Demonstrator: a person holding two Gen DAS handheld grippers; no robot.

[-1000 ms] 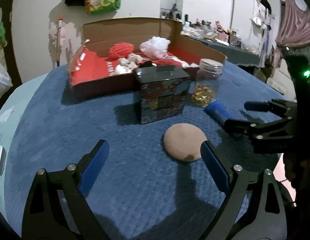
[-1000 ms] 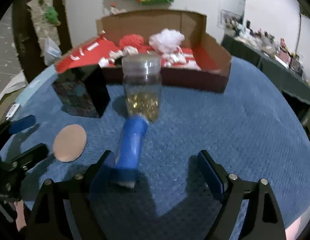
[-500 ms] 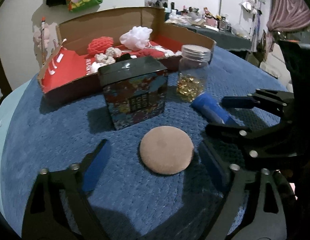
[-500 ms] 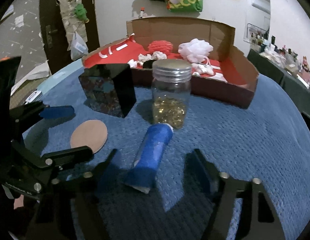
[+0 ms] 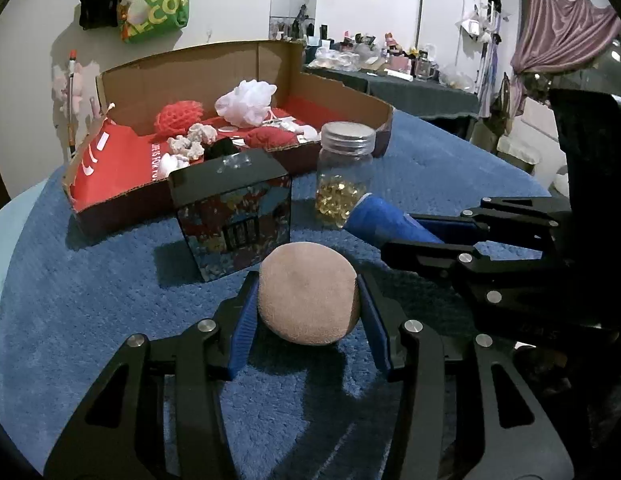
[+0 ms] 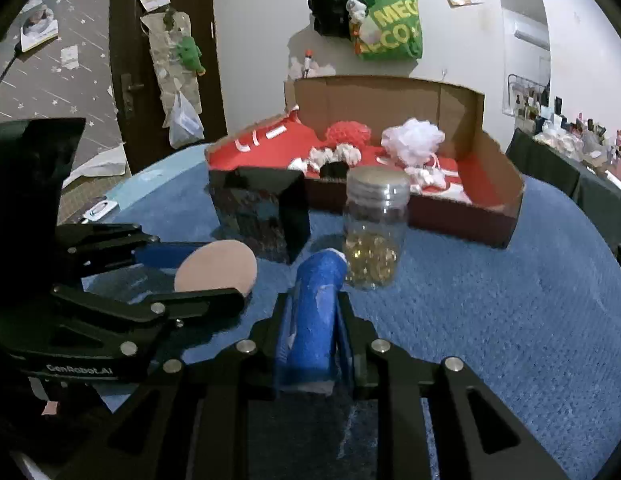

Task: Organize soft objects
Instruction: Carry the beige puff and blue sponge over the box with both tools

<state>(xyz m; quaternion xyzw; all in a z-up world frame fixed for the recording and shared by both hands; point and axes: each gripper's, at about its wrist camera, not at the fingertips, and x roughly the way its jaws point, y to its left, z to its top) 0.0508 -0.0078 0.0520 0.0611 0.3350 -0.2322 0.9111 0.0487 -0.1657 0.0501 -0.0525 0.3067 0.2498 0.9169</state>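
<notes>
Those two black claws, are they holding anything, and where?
Left gripper clamps the round tan powder puff by its opposite edges; right gripper squeezes the blue rolled cloth near its closer end.

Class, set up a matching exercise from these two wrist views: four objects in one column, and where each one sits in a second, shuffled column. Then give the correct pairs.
Column 1
1. tan round pad
2. blue roll
3. glass jar
4. white pouf

Column 2
A. inside the cardboard box
B. between the left gripper's fingers
C. standing on the blue cloth
D. between the right gripper's fingers

Pairs: 1-B, 2-D, 3-C, 4-A
</notes>
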